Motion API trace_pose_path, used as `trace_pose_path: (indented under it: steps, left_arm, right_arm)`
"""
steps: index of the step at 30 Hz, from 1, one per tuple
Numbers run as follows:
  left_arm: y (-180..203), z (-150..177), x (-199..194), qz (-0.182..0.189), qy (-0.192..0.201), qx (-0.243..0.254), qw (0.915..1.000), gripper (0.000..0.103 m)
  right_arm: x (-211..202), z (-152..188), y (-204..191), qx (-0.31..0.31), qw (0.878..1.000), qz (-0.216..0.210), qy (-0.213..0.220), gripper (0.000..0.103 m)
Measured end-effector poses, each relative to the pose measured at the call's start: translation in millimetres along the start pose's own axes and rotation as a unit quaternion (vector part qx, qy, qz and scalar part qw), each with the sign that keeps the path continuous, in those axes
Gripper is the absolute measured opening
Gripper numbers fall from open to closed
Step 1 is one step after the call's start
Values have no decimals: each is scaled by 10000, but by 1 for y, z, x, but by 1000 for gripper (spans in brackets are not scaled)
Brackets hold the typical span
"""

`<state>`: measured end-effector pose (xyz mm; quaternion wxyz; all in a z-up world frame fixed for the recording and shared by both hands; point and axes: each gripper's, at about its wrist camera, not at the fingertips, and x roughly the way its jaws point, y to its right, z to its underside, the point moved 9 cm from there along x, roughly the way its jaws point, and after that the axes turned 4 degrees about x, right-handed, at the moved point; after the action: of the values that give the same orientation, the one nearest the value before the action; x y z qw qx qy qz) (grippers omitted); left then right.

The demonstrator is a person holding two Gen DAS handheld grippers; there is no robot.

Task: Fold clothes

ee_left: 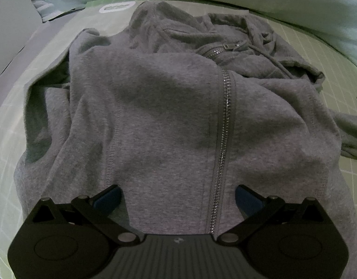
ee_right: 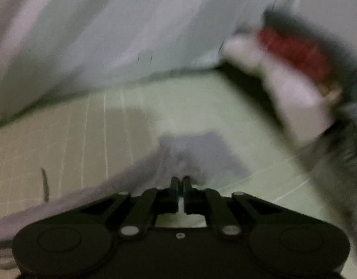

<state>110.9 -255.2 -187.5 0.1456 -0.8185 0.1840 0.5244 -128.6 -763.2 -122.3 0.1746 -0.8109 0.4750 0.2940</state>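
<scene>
A grey zip hoodie (ee_left: 159, 107) lies spread and rumpled on a pale green gridded mat (ee_left: 6, 153), its hem nearest the left hand-held gripper (ee_left: 178, 197) and its hood (ee_left: 259, 46) bunched at the far right. The zipper (ee_left: 226, 121) runs from the near edge away toward the collar, a little right of the middle. The left hand-held gripper hangs steeply over the near hem with its jaws spread wide. The blue pads (ee_left: 108, 200) sit on either side of a broad band of grey fabric, just above or on it, and nothing is pinched between them. The foot of the zipper comes down between the two fingers, closer to the right one. A sleeve (ee_left: 350, 137) trails off the right edge of the mat.

From the right hand-held gripper (ee_right: 181, 181) the picture is badly smeared. Its jaws are drawn together with only a sliver of light between them. A fold of grey cloth (ee_right: 197, 153), probably part of the same hoodie, lies directly ahead of the tips and seems to run in between them, though the blur makes the grip hard to confirm. The grey cloth stretches off to the near left along the mat. Pale bedding (ee_right: 108, 34) rises behind, and a blurred white and red object (ee_right: 290, 69) sits at the far right.
</scene>
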Motion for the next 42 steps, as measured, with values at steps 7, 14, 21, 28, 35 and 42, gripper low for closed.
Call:
trace_pose_path:
  steps: [7,14,21,28,35,42]
  left_arm:
    - [0,1,0,-6,28,-20,10000,103]
    - [-7,12,-16,-179,-10,148,9997,103]
    - [-11,45,-35,-140,9,7,9999,103]
    - [-12,68,-56,-136,131,-208,9996,103]
    - [-7,81,-70,-286,285,-409,9983,103]
    - [-16,92,-87,-435,401,-606,9964,103]
  right_arm:
    - [-82,38,48,314,9990,312,-65,3]
    - [-126,100,58,130,9991,391,-113,3]
    - [-118,145,54,193,9942,215,-1033,6]
    - [-132,123,64,697,9962,-250,-458,55]
    - [-73,129,94,1347,9862,-203,-946,62]
    - [-67,128,86,861,9917,-465,-838,10]
